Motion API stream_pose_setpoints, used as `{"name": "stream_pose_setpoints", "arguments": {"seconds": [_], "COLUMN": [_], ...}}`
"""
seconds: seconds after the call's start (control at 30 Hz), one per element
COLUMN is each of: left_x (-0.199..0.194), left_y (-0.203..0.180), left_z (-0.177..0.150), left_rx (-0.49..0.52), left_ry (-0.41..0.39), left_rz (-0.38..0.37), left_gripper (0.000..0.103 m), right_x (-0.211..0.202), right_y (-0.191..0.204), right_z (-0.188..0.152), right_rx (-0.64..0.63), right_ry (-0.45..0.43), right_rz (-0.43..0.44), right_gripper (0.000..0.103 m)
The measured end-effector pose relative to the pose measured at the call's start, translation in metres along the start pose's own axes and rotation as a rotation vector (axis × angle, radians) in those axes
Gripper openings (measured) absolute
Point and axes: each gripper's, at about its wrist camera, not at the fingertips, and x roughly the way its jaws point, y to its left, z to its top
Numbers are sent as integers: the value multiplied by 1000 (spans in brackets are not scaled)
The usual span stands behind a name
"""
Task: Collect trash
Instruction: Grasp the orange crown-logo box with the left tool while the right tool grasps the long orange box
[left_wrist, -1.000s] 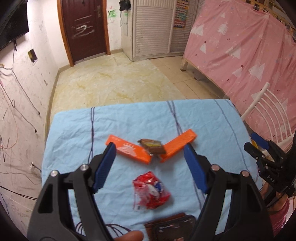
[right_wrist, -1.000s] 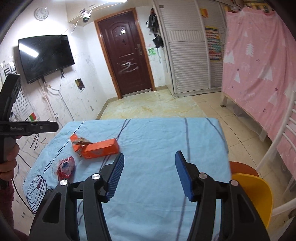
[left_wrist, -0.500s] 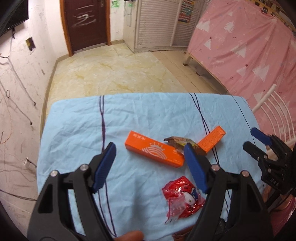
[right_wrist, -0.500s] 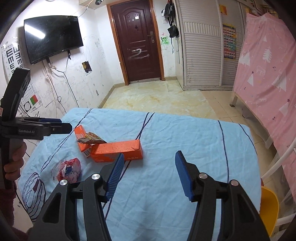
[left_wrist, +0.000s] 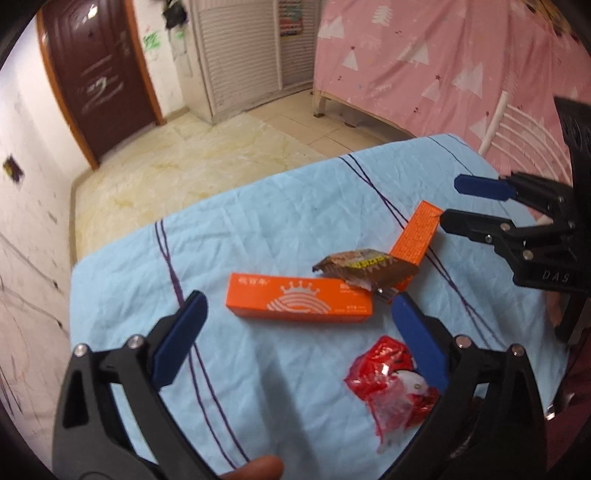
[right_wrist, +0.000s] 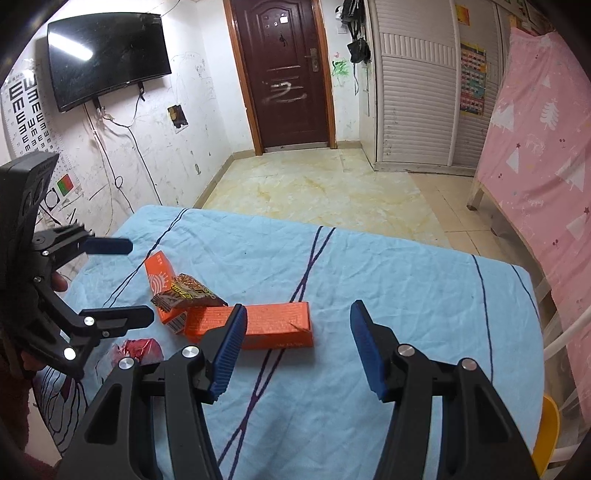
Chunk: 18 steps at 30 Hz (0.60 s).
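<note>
A table under a blue cloth stands in a tiled room with a dark door and a pink curtain. On the cloth lie two orange boxes, the near box and the far box, with a brown wrapper resting across their meeting ends and a red wrapper nearer the person. The left gripper, whose jaws have just been opening, stands at its widest and empty, aimed at the near box. The right gripper is held half open, also empty, before the far box. A good grasp is judged to need the jaws set across the box's narrow width, lowered until both pads flank it, then closed squarely so the brown wrapper is not dragged.
</note>
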Motion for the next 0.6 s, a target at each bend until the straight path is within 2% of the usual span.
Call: {"name": "stream_pose_setpoints", "arguments": {"seconds": [0.07, 0.13, 0.23, 0.3, 0.5, 0.6], "left_x": [4, 8, 15, 20, 25, 19], "left_y": [0, 2, 4, 5, 13, 13], "left_z": [2, 4, 6, 7, 5, 1], "left_rx": [39, 59, 81, 93, 95, 111], "left_ry": [-11, -11, -10, -18, -65, -89], "left_rz": [4, -3, -25, -35, -85, -133], "left_gripper": [97, 97, 97, 97, 97, 97], "right_x": [3, 7, 12, 16, 26, 33], "right_y": [2, 3, 5, 10, 28, 32], "right_z": [0, 0, 0, 1, -2, -1], "right_rx": [-9, -17, -27, -56, -135, -148], "right_ry": [6, 10, 11, 15, 27, 41], "right_rz": [8, 23, 46, 45, 59, 59], "right_gripper": [53, 59, 68, 79, 87, 89]}}
